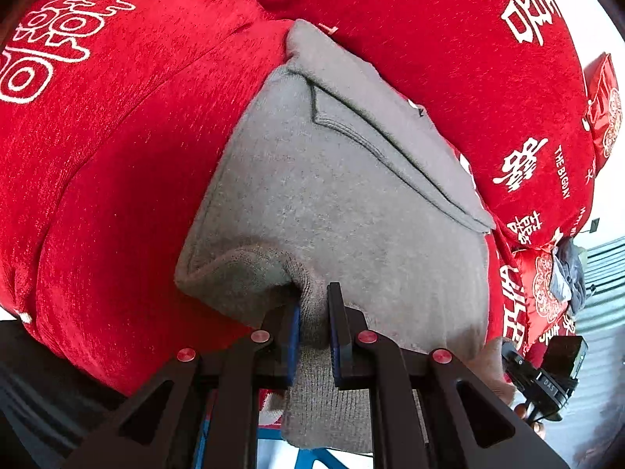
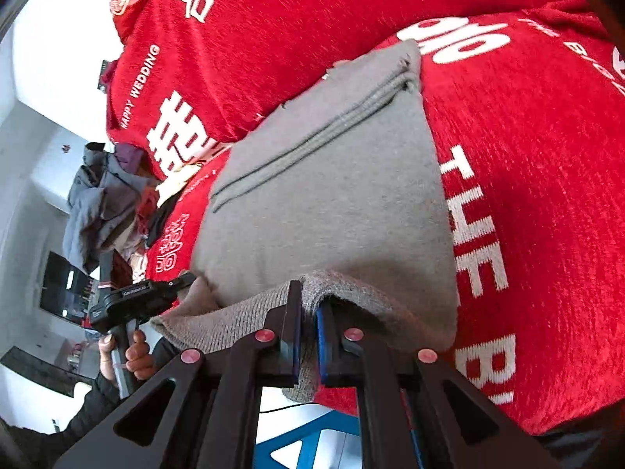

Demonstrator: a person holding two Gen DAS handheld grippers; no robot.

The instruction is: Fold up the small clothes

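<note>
A grey knitted garment [image 1: 332,179] lies on the red printed cover [image 1: 117,148], partly folded, with a stitched seam across its far half. My left gripper [image 1: 314,312] is shut on the ribbed near hem at one corner, the blue pads pinching the cloth. In the right wrist view the same grey garment [image 2: 332,203] stretches away from me, and my right gripper [image 2: 308,312] is shut on the ribbed hem at the other corner. The near edge is lifted off the cover. The other gripper [image 2: 136,301] and the hand that holds it show at the left.
Red cushions with white characters [image 1: 449,39] rise behind the garment. A heap of other clothes [image 2: 105,203] lies at the far left of the right wrist view. A blue and white surface [image 2: 308,445] shows below the fingers. A small red pillow [image 1: 605,109] sits at the right.
</note>
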